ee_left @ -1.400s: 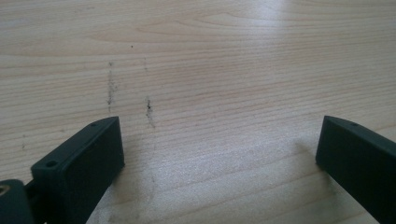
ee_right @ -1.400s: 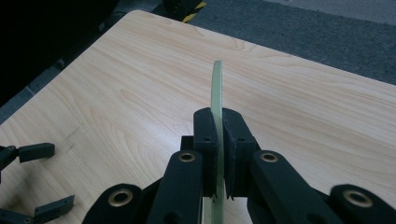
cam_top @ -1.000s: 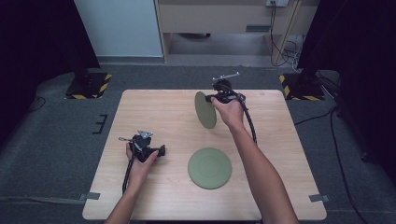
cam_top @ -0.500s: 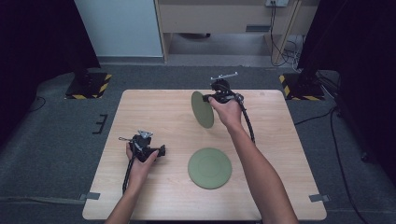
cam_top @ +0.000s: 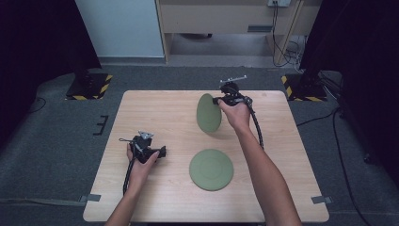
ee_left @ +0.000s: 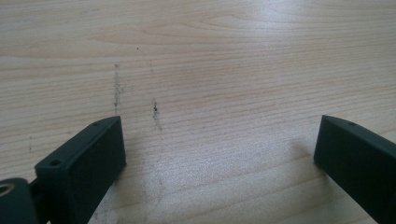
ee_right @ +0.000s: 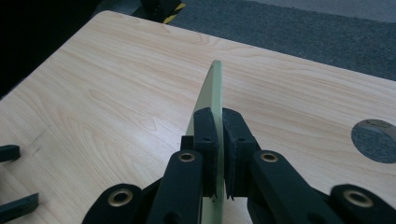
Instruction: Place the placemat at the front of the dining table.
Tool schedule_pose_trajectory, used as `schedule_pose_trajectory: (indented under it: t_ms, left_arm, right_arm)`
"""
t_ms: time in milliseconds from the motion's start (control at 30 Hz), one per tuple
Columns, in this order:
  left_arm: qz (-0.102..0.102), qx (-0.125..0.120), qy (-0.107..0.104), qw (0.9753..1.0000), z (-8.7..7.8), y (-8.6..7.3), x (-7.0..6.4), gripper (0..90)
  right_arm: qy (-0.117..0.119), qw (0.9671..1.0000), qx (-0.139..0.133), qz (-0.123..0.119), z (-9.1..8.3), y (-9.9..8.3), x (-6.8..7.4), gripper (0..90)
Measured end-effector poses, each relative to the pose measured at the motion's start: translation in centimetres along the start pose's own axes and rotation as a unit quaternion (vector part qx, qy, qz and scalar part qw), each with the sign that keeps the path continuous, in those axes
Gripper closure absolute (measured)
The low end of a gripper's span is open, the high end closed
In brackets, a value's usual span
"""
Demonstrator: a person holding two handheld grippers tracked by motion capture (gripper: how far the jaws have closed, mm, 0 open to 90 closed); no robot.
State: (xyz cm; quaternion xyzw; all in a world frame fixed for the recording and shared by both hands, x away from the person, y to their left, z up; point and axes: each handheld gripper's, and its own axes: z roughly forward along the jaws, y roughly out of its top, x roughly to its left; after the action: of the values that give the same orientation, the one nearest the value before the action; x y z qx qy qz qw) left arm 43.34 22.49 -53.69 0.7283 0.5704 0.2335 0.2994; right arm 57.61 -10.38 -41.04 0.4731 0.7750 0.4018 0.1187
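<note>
My right fingers (ee_right: 219, 140) clamp a plate (cam_top: 208, 113) on edge, carrying it; left fingers (ee_left: 219, 154) gape empty over bare counter (ee_left: 210, 56). Next: lay it on the flat plate (cam_top: 211, 169).

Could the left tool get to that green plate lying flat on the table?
Probably yes. The left tool is open and holds nothing, and only bare table lies between it and the flat plate.

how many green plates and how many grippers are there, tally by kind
green plates: 2, one held on edge, one lying flat on the table
grippers: 2, the left gripper and the right gripper
total: 4
</note>
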Motion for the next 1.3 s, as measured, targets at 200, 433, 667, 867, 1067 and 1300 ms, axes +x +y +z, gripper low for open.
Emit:
schedule_pose_trajectory:
  t_ms: [200, 433, 667, 867, 1067, 1300]
  left_arm:
    - [0.001, 0.001, -0.001, 1.0000, 0.0, 0.0, 0.1, 1.6]
    - [0.001, 0.001, 0.000, 1.0000, 0.1, 0.1, 0.2, 1.3]
    - [0.003, 0.002, 0.002, 1.0000, 0.2, 0.2, 0.2, 0.3]
    - [0.003, 0.002, 0.002, 1.0000, 0.2, 0.2, 0.2, 0.3]
    - [0.003, 0.003, 0.002, 1.0000, 0.3, 0.2, 0.1, 0.0]
    - [0.004, 0.003, 0.002, 1.0000, 0.3, 0.2, 0.1, 0.0]
  right_arm:
    - [-0.008, 1.0000, 0.002, 0.005, 0.0, -0.4, -0.8, 85.8]
    - [-0.017, 0.9998, 0.002, 0.012, 0.4, -0.8, -1.9, 85.8]
    - [-0.024, 0.9994, 0.006, 0.023, 1.1, -1.2, -3.4, 85.8]
    - [-0.029, 0.9990, 0.010, 0.031, 1.6, -1.8, -4.6, 85.8]
    - [-0.033, 0.9986, 0.017, 0.038, 2.3, -2.5, -5.6, 85.8]
    - [-0.038, 0.9982, 0.023, 0.039, 2.8, -3.0, -6.3, 85.8]
